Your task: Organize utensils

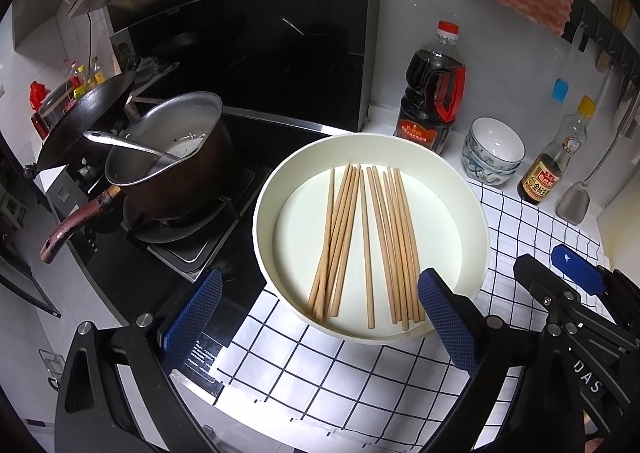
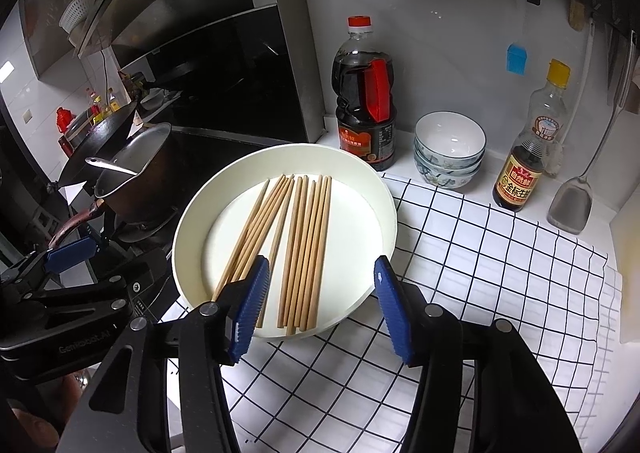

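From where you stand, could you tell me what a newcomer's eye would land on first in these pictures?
First the round white tray in the middle, on a black-and-white checked cloth, with a spread of wooden chopsticks lying loose inside it. Next, the left gripper and right gripper, blue-padded and open, hang over its near rim. Behind stand a dark sauce bottle and stacked bowls, with a saucepan on the stove to the left.

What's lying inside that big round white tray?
Inside the round white tray lie plain wooden chopsticks, loosely fanned in two bunches on its flat bottom. Nothing else shows. The right gripper's blue finger covers some near ends.
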Available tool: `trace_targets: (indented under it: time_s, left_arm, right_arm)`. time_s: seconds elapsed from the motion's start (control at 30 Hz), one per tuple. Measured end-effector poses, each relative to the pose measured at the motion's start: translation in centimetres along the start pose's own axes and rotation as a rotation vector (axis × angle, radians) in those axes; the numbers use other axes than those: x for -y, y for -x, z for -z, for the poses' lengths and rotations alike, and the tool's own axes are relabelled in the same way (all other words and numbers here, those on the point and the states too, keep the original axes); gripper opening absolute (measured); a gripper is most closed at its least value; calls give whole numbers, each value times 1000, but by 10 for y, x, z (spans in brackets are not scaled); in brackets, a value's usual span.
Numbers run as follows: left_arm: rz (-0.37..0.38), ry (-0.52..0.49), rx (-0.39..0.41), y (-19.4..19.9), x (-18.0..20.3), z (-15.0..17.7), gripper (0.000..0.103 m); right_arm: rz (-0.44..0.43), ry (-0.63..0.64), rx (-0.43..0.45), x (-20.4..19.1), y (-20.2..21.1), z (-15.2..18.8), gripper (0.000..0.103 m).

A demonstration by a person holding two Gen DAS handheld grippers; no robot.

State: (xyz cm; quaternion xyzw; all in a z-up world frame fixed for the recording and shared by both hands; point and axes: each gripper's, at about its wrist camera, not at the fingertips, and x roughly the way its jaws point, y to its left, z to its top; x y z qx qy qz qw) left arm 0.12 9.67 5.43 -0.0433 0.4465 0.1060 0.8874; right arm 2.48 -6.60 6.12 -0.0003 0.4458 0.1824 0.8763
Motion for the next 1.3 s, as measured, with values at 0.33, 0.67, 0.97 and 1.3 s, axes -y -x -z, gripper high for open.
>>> trace_targets:
  time_s: [0.33,0.67,0.97,1.3]
  left_arm:
    - [3,-2,6,4,0,2,97]
    - [6,-1,3,6,0,3,97]
    - [14,2,9,7,-1,4,97]
    - [3,13,-1,6,-3,3,97]
  right_arm:
    - [3,0,0,-1,1,1,52]
    - [3,0,1,-2,1,1,52]
    - [4,1,-1,-2,2,1,52]
    - [3,3,0,-3,3,4,55]
